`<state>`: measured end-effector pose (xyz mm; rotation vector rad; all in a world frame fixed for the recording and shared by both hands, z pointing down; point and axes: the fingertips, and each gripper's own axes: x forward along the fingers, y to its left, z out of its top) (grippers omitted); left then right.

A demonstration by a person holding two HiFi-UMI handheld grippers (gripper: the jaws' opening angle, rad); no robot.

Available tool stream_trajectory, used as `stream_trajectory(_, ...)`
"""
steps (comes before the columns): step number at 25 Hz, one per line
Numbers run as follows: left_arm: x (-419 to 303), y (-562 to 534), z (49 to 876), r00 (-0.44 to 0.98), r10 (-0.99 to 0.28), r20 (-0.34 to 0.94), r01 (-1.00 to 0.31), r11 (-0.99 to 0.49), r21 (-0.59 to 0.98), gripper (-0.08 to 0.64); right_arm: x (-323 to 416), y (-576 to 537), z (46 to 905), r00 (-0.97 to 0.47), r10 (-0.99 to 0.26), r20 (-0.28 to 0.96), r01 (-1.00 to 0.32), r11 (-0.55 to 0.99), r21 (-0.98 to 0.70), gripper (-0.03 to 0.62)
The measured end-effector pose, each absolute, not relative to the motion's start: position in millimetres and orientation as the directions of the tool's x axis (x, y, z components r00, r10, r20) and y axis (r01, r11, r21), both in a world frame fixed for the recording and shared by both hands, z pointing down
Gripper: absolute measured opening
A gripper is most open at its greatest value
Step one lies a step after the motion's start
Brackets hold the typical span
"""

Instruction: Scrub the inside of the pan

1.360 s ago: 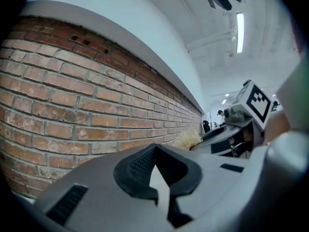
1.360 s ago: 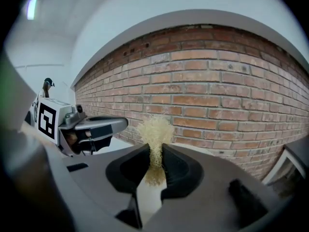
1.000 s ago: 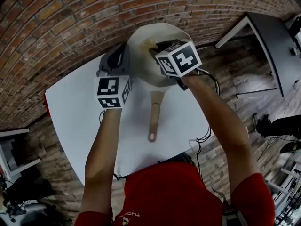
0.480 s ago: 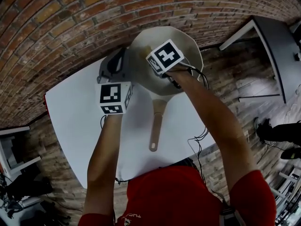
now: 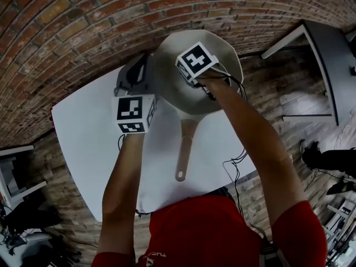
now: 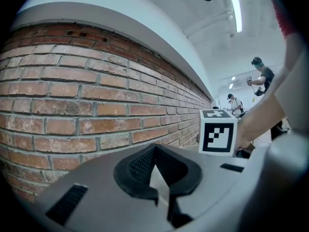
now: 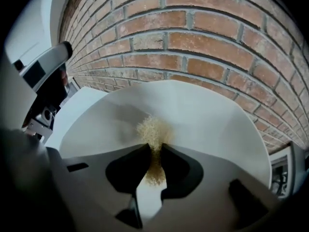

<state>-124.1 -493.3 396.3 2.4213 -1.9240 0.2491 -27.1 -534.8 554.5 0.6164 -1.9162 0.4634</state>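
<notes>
A cream pan [image 5: 172, 90] lies on the white table [image 5: 89, 138] against the brick wall, its handle [image 5: 183, 149] pointing back at me. My right gripper [image 7: 154, 151] is inside the pan, shut on a tan fibrous scrubber [image 7: 152, 132] that presses on the pan's inner surface [image 7: 207, 115]. In the head view the marker cube [image 5: 196, 63] hides those jaws. My left gripper [image 5: 146, 74] is at the pan's left rim. In the left gripper view its jaws [image 6: 157, 170] are closed with a pale strip of the rim between them.
The brick wall [image 5: 83, 26] runs close behind the pan. The table's edge is near the pan on the right, with cables hanging there. A dark table [image 5: 328, 43] stands on the brick floor to the right. Other people stand far off in the left gripper view.
My right gripper has slid left and a little farther into the pan with the scrubber. The pan has shifted slightly. The left gripper has stayed at the rim.
</notes>
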Motion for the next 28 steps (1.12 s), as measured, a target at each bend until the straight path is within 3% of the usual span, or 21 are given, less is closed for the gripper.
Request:
stream_trajectory(8,-127.5,-492.3,399.8,0.219,-0.963,0.154,-0.972,-0.229,-0.052,0.011,19.7,-542.3,552.1,-0.263,-0.216,0.94,-0.664,0.748,-0.014,0.078)
stream_trajectory(16,-121.4,-487.3,400.1,0.232,-0.96,0.154,-0.969,-0.242,-0.047,0.011,-39.3,-465.7,550.5,-0.375,-0.046,0.926,-0.521,0.836,-0.169,0.078)
stream_trajectory(28,-127.4,-476.6,392.0,0.233,-0.963,0.137,-0.969,-0.242,-0.05,0.011,44.6,-495.0,556.7,-0.187,-0.118,0.975,-0.625,0.78,-0.025,0.078)
